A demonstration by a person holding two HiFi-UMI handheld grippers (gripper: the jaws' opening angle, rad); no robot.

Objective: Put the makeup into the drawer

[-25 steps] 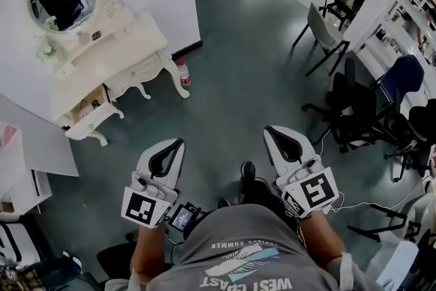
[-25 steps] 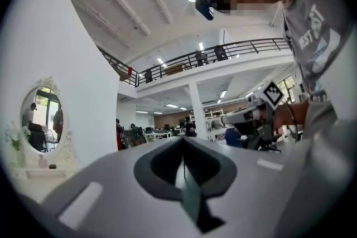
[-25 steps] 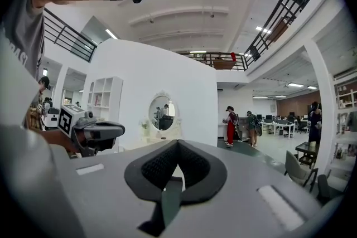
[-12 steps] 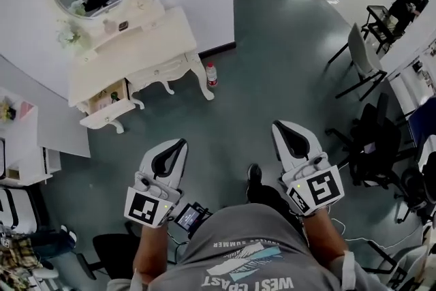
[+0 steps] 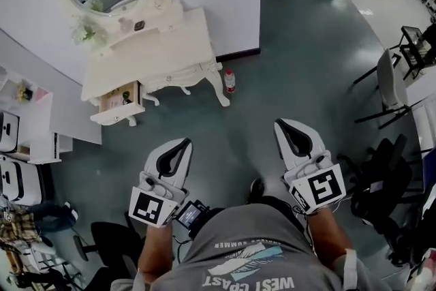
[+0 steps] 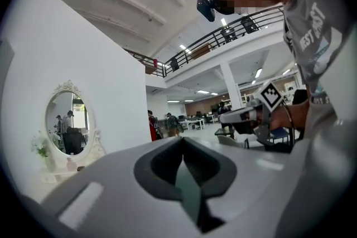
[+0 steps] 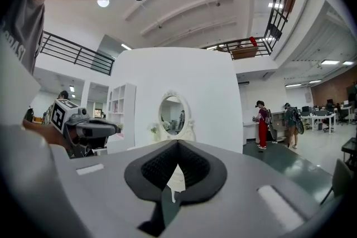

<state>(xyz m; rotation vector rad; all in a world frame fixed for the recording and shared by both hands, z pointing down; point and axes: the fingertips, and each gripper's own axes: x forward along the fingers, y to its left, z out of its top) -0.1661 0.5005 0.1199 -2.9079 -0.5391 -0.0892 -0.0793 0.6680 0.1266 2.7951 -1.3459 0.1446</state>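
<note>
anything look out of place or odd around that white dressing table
Two small things. A bottle stands on the floor beside the dressing table's front leg, at the picture's right, rather than on top. The drawer at the table's other end stands pulled out, with a few items inside. Nothing looks spilled or broken.

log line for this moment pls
left gripper: shut, empty | right gripper: shut, empty | drawer: open | dressing table: ahead, across the floor from both grippers

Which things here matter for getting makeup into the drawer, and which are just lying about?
Job: dressing table, its open drawer, left tongs, right tongs, both shut, empty.
Lying about: bottle on the floor, chair, white shelves.
</note>
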